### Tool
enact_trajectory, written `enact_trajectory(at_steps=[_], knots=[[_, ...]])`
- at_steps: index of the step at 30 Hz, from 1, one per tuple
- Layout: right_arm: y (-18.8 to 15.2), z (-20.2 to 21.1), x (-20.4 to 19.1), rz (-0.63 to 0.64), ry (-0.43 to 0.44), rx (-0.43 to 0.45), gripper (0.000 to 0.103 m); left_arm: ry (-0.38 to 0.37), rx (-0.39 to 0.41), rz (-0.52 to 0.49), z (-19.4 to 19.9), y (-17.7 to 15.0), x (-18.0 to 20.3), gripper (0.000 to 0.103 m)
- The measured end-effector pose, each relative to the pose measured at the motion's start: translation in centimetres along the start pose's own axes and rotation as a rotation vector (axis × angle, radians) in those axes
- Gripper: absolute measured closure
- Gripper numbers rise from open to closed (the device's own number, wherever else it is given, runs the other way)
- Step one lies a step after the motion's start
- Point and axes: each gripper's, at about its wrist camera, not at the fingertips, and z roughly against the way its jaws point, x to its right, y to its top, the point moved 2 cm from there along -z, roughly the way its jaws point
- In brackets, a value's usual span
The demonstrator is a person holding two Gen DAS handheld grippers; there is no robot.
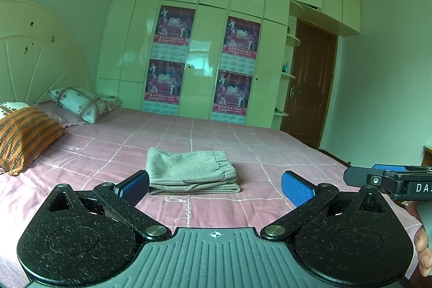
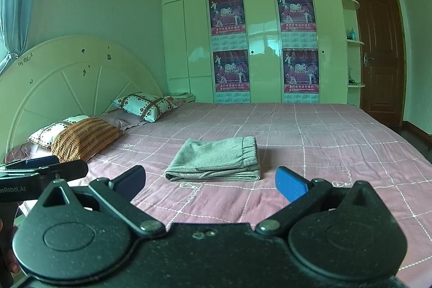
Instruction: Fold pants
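Grey pants (image 1: 190, 170) lie folded into a compact stack on the pink checked bedspread (image 1: 270, 150), elastic waistband on the right. My left gripper (image 1: 216, 186) hovers just short of them, open, with nothing between its blue pads. In the right wrist view the same pants (image 2: 216, 159) sit ahead of my right gripper (image 2: 210, 181), which is also open and empty. The right gripper (image 1: 363, 174) shows at the right edge of the left view, and the left gripper (image 2: 67, 168) at the left edge of the right view. Neither touches the pants.
Pillows (image 2: 83, 138) lie at the left by the cream headboard (image 2: 67, 77). A white wardrobe with posters (image 2: 264, 45) stands behind the bed, a brown door (image 2: 378, 56) to its right. A person's hand (image 1: 422, 247) holds the right gripper.
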Motion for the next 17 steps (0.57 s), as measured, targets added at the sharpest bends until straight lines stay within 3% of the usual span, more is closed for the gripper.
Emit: enact_trajectory(at_steps=[17], knots=[[-0.37,-0.22,0.86,0.002,0.002,-0.001,0.006,-0.018,0.018,0.005,-0.06,0.62,-0.48,0.0]])
